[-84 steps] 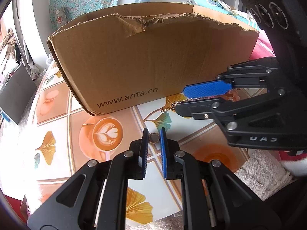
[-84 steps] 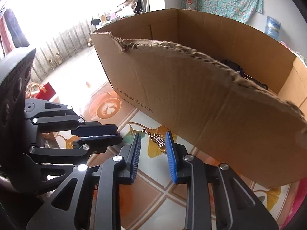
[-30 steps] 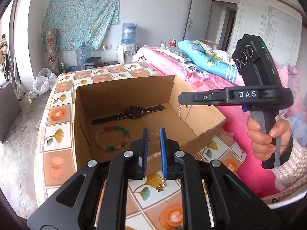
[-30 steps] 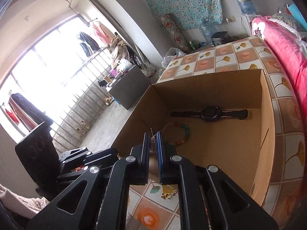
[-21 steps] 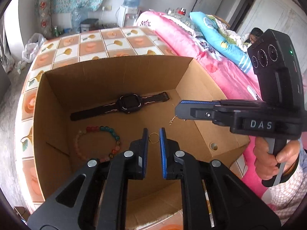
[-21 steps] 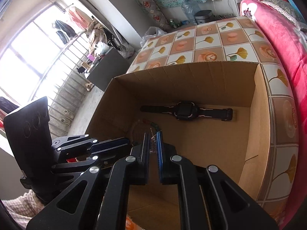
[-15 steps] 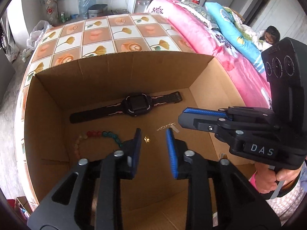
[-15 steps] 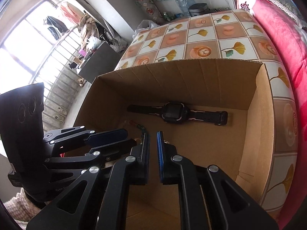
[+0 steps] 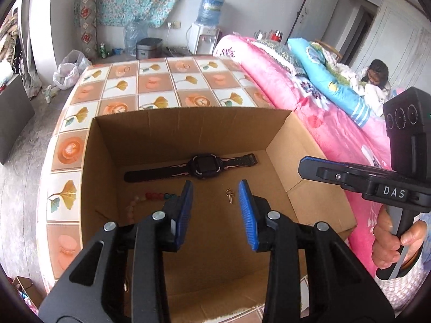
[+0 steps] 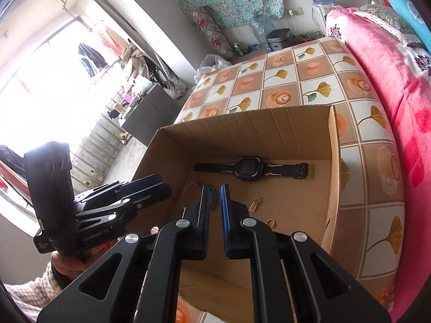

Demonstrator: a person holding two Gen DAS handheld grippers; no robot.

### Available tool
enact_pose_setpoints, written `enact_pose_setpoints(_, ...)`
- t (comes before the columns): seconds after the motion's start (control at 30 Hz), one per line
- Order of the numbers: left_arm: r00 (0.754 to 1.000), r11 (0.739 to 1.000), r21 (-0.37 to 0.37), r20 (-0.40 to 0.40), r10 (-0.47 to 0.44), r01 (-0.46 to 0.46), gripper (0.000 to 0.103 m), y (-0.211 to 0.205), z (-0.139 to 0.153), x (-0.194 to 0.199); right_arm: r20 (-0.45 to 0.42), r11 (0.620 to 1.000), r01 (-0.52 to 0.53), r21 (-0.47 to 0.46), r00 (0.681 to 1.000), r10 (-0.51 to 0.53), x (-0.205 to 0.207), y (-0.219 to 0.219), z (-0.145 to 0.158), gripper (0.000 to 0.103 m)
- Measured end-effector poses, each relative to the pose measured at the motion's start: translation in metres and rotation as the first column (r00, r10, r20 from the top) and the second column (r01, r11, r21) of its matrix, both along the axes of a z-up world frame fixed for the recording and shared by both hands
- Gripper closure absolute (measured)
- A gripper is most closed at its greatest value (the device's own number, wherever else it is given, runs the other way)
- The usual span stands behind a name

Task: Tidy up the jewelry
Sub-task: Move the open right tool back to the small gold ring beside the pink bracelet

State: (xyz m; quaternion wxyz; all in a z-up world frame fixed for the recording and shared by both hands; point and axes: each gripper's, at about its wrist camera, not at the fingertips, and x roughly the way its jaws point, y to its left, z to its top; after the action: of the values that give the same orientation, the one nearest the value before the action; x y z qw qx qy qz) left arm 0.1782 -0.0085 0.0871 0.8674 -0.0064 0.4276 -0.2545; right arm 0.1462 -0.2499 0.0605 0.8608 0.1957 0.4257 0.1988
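The box (image 9: 317, 204) stands open on the table (image 9: 150, 86), with the bed (image 9: 317, 102) along the table's 3 o'clock side.

In the left wrist view the left tool (image 9: 215, 204) hangs over the box with its blue pads (image 9: 246, 212) apart and nothing between them. Past its tips, at 12 o'clock, a black watch (image 9: 204, 162) lies flat along the far wall. A small gold earring (image 9: 229, 196) lies on the box floor in the gap between the pads, nearer the right one and clear of both. A bead bracelet (image 9: 150, 197) lies at 9 o'clock of the tool, partly hidden behind the left pad.

The right tool (image 10: 214, 210) also points down into the box; its pads stand nearly together with only a narrow slit, and nothing is held. In the right wrist view the earring (image 10: 256, 203) lies at 3 o'clock of its tips, and a gold ring piece (image 10: 270, 223) sits just nearer than that. Whether the two gold pieces touch cannot be told. The watch (image 10: 250, 169) is at 1 o'clock.

A hand (image 9: 390, 245) grips the right tool's handle at 3 o'clock of the left wrist view.
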Motion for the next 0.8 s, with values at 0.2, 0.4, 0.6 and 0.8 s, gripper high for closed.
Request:
enact_pose_setpoints(0.2,0.989,0.994,-0.103,0.144,-0.033,0.048,0.07,0.043,0.024,-0.065,0.117,0.998,-0.058,0.029,0.992,0.054,-0.057,0.004,0.019,0.094)
enact_pose_setpoints(0.4,0.976,0.976,-0.156,0.178,-0.126,0.154,0.07,0.074,0.013,-0.125,0.168,0.982,-0.186,-0.007,0.968,0.185,-0.116,0.033,0.006,0.093)
enact_pose_setpoints(0.6,0.989,0.992,-0.026,0.086,-0.122,0.124,0.07,0.058,-0.05,-0.145,-0.02,0.983,-0.179,-0.034,0.984,0.179,-0.128,0.063,-0.066,0.093)
enact_pose_setpoints(0.8,0.979,0.964,0.227,0.117,-0.167,0.138,0.07,0.02,-0.104,-0.151,-0.124,0.983,-0.156,-0.1,0.982,0.144,-0.12,0.081,-0.114,0.093)
